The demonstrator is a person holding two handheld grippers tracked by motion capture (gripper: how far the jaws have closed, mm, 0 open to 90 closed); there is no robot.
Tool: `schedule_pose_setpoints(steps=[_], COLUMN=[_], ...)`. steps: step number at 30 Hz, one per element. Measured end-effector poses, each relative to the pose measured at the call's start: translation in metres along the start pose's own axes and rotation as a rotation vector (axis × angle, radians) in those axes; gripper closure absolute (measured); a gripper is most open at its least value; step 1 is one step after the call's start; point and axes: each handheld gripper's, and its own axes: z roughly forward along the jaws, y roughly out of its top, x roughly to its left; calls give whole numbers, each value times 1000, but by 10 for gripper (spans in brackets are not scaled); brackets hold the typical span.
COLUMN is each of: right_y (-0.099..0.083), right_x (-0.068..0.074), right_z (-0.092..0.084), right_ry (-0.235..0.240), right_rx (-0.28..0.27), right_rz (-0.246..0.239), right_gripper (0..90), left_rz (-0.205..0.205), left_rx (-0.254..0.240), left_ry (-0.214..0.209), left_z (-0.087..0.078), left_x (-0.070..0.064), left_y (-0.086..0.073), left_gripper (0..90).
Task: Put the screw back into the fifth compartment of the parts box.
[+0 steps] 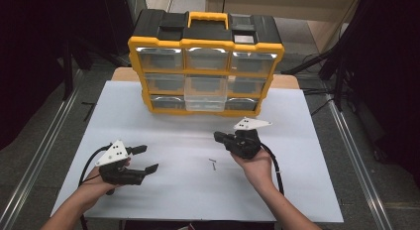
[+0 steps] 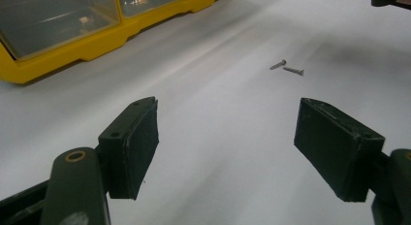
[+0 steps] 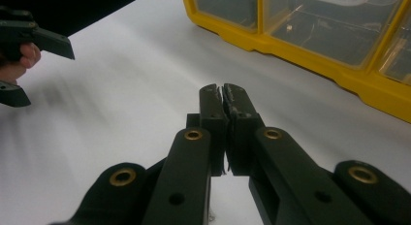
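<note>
The white worktop (image 1: 163, 200) is lying wide and bare at its left edge, with dark floor and a metal rail running beyond it. The left gripper (image 1: 148, 158) is hovering over the near-left part of the sheet, well in from that edge, its fingers (image 2: 133, 147) standing released and wide apart with nothing between them; in the left gripper view open white surface is stretching ahead of them. Two small screws (image 1: 213, 164) are lying just beside each other on the worktop between the two grippers, well apart from the left gripper and nearer the right one, with clear sheet all round them. Behind, the yellow organiser box (image 1: 205, 66) is standing upright at the far middle of the worktop, its rows of clear drawers facing the person, the centre column's lower drawer fronts jutting slightly forward, and a strip of free sheet is lying between its front base and both grippers. The right gripper (image 1: 219, 136) is pointing left toward the middle, near the box's lower right corner, its fingers (image 3: 213, 108) clenched together on nothing. To the right, plain worktop is running on to the far edge.
</note>
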Motion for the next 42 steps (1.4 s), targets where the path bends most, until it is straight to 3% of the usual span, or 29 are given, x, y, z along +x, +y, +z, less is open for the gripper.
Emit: schedule_pose_setpoints(steps=[14,42], right_y=[18,54], right_x=[2,6], right_z=[-6,-24], right_ry=[14,-2], right_rx=[-10,-62], right_rz=[12,-10], right_gripper=[890,890], left_rz=[-2,2], left_rx=[2,3], left_ry=[1,9], left_z=[0,1], left_x=[0,1], left_y=[0,0], left_gripper=[241,241])
